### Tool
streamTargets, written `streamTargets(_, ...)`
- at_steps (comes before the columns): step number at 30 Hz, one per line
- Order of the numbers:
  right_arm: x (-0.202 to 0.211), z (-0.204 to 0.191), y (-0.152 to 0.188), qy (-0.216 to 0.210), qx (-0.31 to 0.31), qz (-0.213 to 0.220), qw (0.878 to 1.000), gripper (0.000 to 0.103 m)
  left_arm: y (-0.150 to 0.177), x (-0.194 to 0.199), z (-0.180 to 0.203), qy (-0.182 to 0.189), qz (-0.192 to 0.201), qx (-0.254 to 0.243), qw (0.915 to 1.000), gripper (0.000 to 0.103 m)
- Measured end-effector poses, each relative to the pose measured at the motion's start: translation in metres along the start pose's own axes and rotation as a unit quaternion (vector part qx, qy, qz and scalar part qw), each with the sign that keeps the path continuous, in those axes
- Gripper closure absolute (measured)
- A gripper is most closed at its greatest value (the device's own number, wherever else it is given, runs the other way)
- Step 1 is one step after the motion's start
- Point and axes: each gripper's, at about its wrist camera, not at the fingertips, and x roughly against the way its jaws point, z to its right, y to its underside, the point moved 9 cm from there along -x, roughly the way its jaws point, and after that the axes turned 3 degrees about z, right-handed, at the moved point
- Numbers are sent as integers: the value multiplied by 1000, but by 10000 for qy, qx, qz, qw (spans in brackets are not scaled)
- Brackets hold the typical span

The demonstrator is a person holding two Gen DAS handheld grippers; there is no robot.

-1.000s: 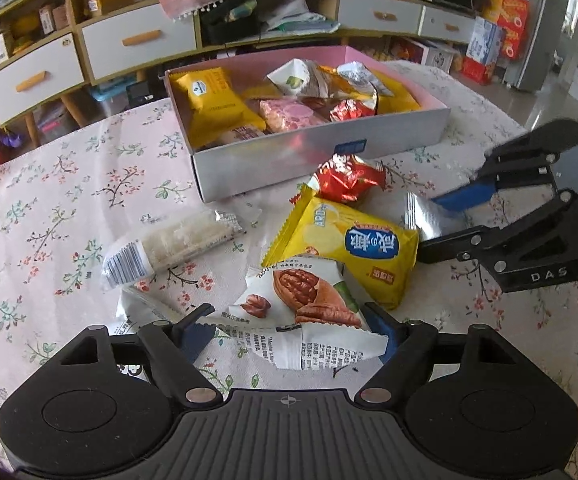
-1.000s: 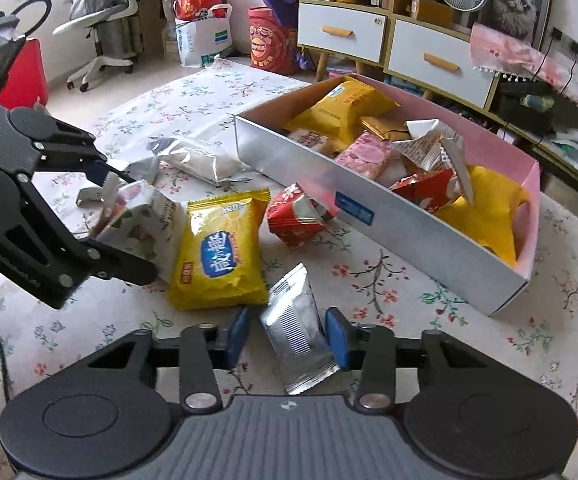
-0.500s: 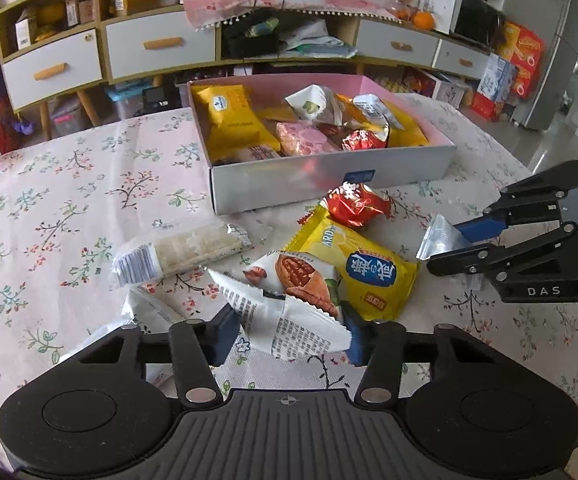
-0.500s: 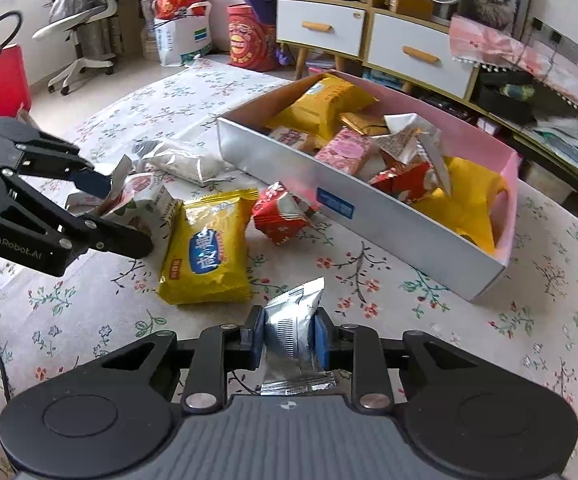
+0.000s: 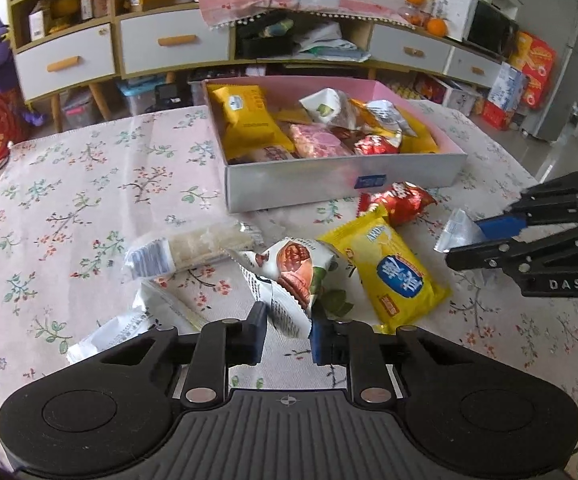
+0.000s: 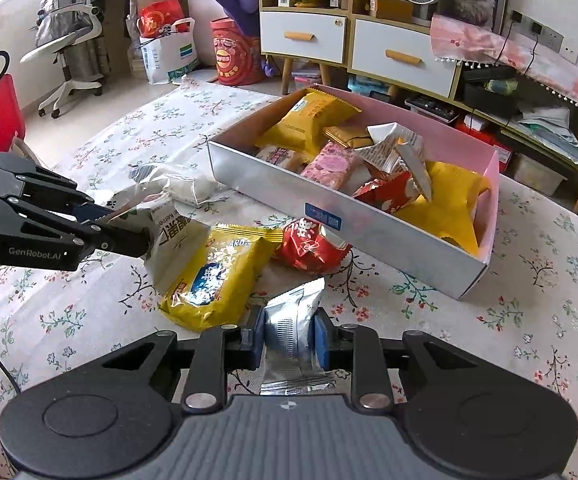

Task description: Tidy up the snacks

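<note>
A: The left gripper (image 5: 285,334) has just been closing and now pinches the white walnut packet (image 5: 289,276) between its blue pads, lifted off the floral tablecloth (image 5: 69,208). The left view shows the nut picture on its face.

B: The right view shows only that packet's printed back. There the right gripper (image 6: 289,338) is clenched on the silver packet (image 6: 293,324), held upright between the pads. From the left camera just a silver corner shows beyond the blue pad.

A: Between them on the cloth lie the yellow packet (image 5: 393,272) and the red packet (image 5: 403,202), just before the box (image 5: 341,176).

B: My side looks into the box (image 6: 373,224), which holds yellow, pink and red packets.

A: Only mine shows the clear-wrapped rice bar (image 5: 193,248) and a flat white wrapper (image 5: 129,328) beside the left gripper.
</note>
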Motion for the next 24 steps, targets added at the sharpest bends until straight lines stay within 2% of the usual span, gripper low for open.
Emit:
streamTargets(2, 1, 0, 0, 0, -7, -10, 10000, 96, 0, 1, 1, 28, 47, 58, 10000, 77)
streamTargets(4, 1, 0, 0, -7, -8, -23, 10000, 96, 1, -1, 2, 155, -17, 202, 9997, 60)
streamTargets(5, 2, 0, 0, -16, -15, -23, 10000, 96, 0, -2, 4, 186, -19, 253, 9995, 39)
streamTargets(6, 2, -1, 0, -27, -23, -21, 10000, 96, 0, -3, 5, 188, 13, 273, 9995, 27)
streamTargets(10, 1, -3, -3, -79, -89, -2, 9999, 96, -4, -12, 10, 95, 46, 406, 9991, 25)
streamTargets(16, 0, -6, -3, -82, -76, -28, 9999, 96, -10, -24, 5, 250, 142, 1411, 9896, 25)
streamTargets(19, 0, -6, -2, -76, -55, -24, 10000, 96, -9, -28, 2, 216, 126, 1690, 9853, 30)
streamTargets(21, 2, -6, -2, -73, -62, -9, 10000, 96, -8, -29, -1, 115, 89, 1788, 9838, 41)
streamTargets(24, 4, -5, -3, -72, -77, 16, 9999, 96, -7, -28, -2, 108, 77, 1856, 9825, 42)
